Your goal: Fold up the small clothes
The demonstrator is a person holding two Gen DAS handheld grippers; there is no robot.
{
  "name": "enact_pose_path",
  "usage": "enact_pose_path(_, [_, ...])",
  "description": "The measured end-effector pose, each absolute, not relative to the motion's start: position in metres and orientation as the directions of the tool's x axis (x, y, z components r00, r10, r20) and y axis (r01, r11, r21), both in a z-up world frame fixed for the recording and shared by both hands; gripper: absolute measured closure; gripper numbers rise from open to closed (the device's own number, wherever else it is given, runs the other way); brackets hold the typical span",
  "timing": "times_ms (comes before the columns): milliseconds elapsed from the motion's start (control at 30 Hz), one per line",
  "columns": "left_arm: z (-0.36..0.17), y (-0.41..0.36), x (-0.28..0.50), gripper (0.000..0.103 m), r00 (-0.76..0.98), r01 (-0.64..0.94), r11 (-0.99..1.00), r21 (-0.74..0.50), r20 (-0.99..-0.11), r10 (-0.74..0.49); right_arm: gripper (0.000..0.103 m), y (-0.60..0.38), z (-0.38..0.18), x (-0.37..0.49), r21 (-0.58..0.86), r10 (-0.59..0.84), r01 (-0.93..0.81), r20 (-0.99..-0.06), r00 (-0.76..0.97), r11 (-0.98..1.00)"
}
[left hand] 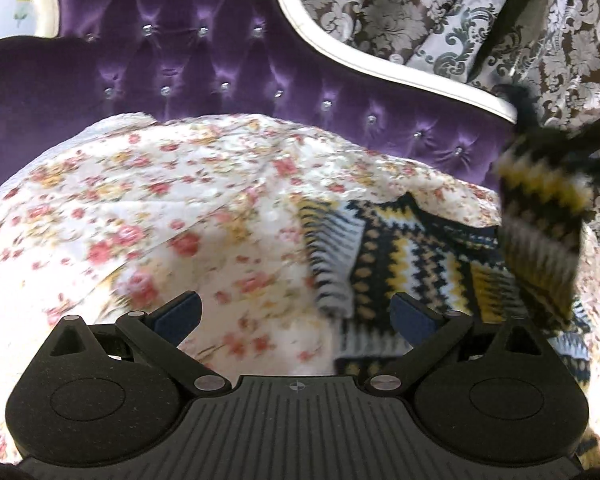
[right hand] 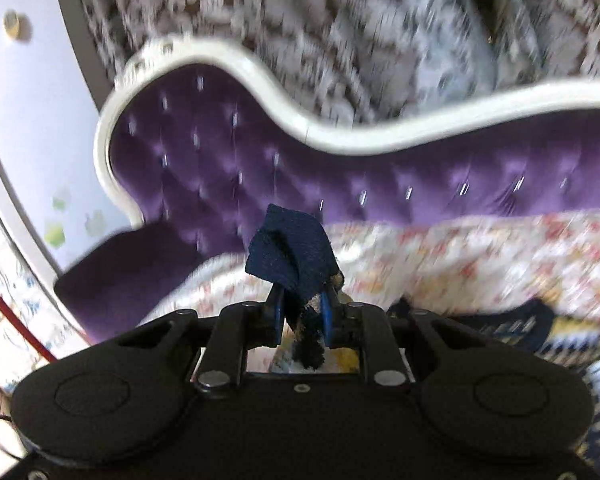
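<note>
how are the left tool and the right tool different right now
The left tool stands wide open with nothing between its fingers; the right tool is shut on a fold of the patterned knit garment. The left tool hangs over the floral bedsheet; the right tool lifts its cloth. Both face the purple headboard.

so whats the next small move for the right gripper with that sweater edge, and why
Probably carry the pinched edge across and lay it over the sweater on the floral sheet. The right gripper is shut on a dark knit corner, part of the garment hangs lifted, and the left gripper is open and empty.
</note>
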State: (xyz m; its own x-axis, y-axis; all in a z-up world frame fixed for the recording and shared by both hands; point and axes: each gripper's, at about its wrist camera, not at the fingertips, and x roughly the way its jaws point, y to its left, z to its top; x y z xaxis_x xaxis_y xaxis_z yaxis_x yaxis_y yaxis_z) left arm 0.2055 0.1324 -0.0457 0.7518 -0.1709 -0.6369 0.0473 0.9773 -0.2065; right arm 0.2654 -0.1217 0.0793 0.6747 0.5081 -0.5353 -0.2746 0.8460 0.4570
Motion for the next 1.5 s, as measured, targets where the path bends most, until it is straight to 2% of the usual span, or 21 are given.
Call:
enact_pose_path(167, [-0.052, 0.146, 0.195, 0.001, 0.744, 0.036, 0.976, -0.213, -0.647, -0.168, 0.075, -0.091, 0.034, 0.266, 0.429, 0.496, -0.269, -0.611, 0.617, 0.862])
enact_pose_path(267, [-0.053, 0.152, 0.191, 0.001, 0.744, 0.025, 0.978, -0.207, -0.649, -0.156, 0.066, -0.081, 0.019, 0.262, 0.426, 0.512, -0.292, -0.629, 0.584, 0.856])
enact_pose_path(300, [-0.053, 0.153, 0.190, 0.001, 0.745, 0.022, 0.979, -0.203, -0.649, -0.151, 0.066, -0.080, 0.016, 0.261, 0.438, 0.527, -0.299, -0.630, 0.571, 0.848])
enact_pose_path(333, [-0.053, 0.153, 0.189, 0.001, 0.746, 0.019, 0.979, -0.201, -0.649, -0.148, 0.061, -0.080, 0.013, 0.260, 0.453, 0.544, -0.307, -0.629, 0.556, 0.837])
enact_pose_path(367, [-0.052, 0.153, 0.190, 0.001, 0.746, 0.017, 0.980, -0.200, -0.650, -0.146, 0.051, -0.079, 0.012, 0.258, 0.463, 0.555, -0.312, -0.625, 0.549, 0.830])
enact_pose_path(533, [-0.046, 0.144, 0.193, 0.001, 0.751, 0.041, 0.981, -0.190, -0.641, -0.156, 0.030, -0.094, 0.029, 0.248, 0.490, 0.589, -0.336, -0.582, 0.561, 0.804])
enact_pose_path(733, [-0.032, 0.118, 0.199, 0.001, 0.764, 0.094, 0.982, -0.166, -0.620, -0.178, 0.025, -0.137, 0.053, 0.232, 0.488, 0.580, -0.334, -0.542, 0.608, 0.806])
enact_pose_path(833, [-0.026, 0.100, 0.203, 0.001, 0.769, 0.122, 0.981, -0.148, -0.612, -0.188, 0.013, -0.167, 0.055, 0.219, 0.478, 0.547, -0.300, -0.547, 0.634, 0.826])
enact_pose_path(1300, [-0.053, 0.048, 0.217, 0.001, 0.721, 0.193, 0.978, -0.080, -0.664, -0.197, 0.011, -0.287, 0.018, 0.172, 0.372, 0.314, -0.070, -0.650, 0.692, 0.926])
enact_pose_path(1500, [-0.053, 0.066, 0.219, 0.001, 0.742, 0.120, 0.985, -0.122, -0.648, -0.171, 0.011, -0.284, 0.001, 0.178, 0.323, 0.301, -0.098, -0.669, 0.679, 0.941])
